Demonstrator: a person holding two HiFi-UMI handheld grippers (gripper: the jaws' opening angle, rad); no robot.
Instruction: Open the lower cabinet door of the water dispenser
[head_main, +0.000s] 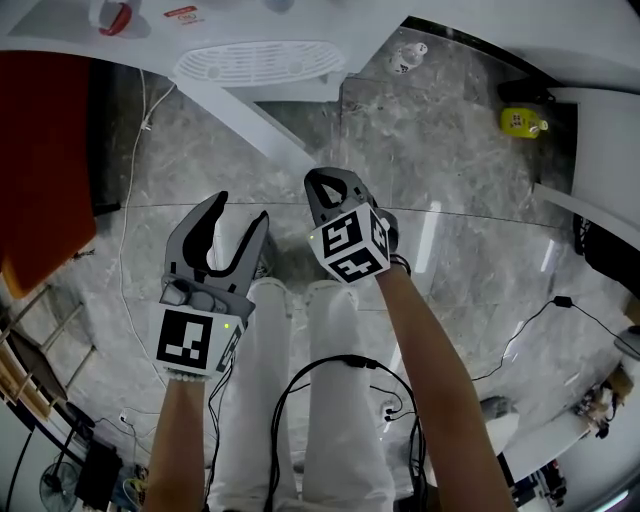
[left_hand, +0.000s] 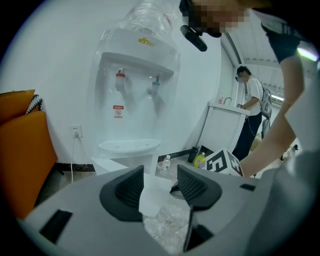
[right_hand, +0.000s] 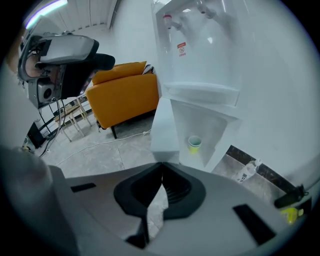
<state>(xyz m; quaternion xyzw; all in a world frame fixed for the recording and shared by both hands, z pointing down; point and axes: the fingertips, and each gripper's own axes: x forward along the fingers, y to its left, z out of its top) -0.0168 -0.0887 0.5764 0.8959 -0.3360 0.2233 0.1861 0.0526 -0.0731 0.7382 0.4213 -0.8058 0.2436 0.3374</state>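
Note:
The white water dispenser (left_hand: 136, 75) stands against the wall, its drip tray (head_main: 258, 62) at the top of the head view. Its lower cabinet door (head_main: 250, 120) hangs swung open toward me. In the right gripper view the open door (right_hand: 165, 125) shows a yellow-green cup (right_hand: 194, 144) inside the cabinet. My left gripper (head_main: 240, 208) is open and empty, a little short of the door. My right gripper (head_main: 325, 182) is shut on nothing, its tip (right_hand: 161, 172) near the door's free edge but apart from it.
An orange sofa (right_hand: 125, 92) stands left of the dispenser, with a power cord (head_main: 135, 200) on the marble floor. A clear bottle (head_main: 405, 58) and a yellow bottle (head_main: 520, 122) stand by the wall at right. Another person (left_hand: 250, 100) stands at a white counter.

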